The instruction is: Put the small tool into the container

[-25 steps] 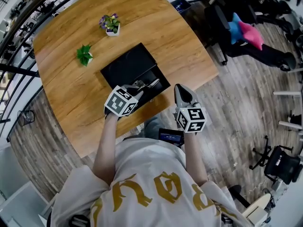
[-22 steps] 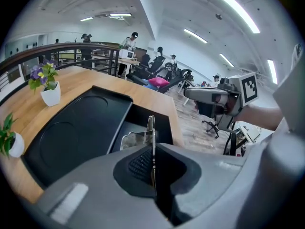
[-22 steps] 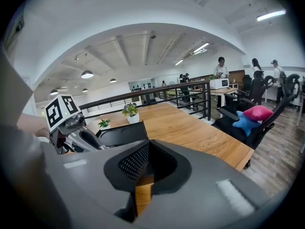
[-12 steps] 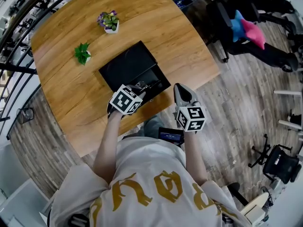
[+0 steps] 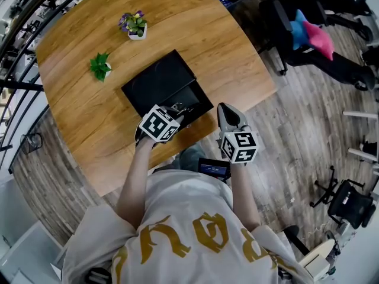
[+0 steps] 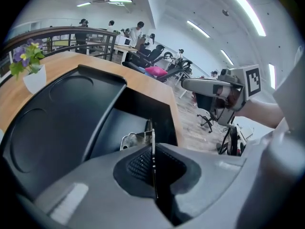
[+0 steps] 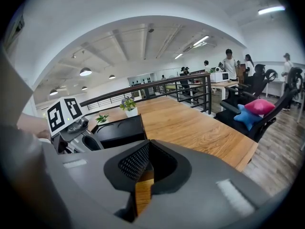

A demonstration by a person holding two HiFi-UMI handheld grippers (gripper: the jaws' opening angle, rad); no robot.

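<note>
Two grippers were seen in the head view above a wooden table (image 5: 237,58). The left gripper (image 5: 179,109) was held over the near end of an open black container (image 5: 157,78). Its fingers were largely covered by its own marker cube, so what they held could not be made out there. The right gripper (image 5: 225,109) was held off the table's edge, well apart from the container.

In the left gripper view, the fingers were seen clamped on the small tool (image 6: 135,139). Only a thin metal edge showed between the pads, and a silvery end stuck out just beyond the fingertips, over the container's dark open compartment. The tool's shape was hard to read. The lid lay to the left of the fingers.

In the right gripper view, the fingers were seen closed to a narrow slit with nothing between them; only table wood showed through.
</note>
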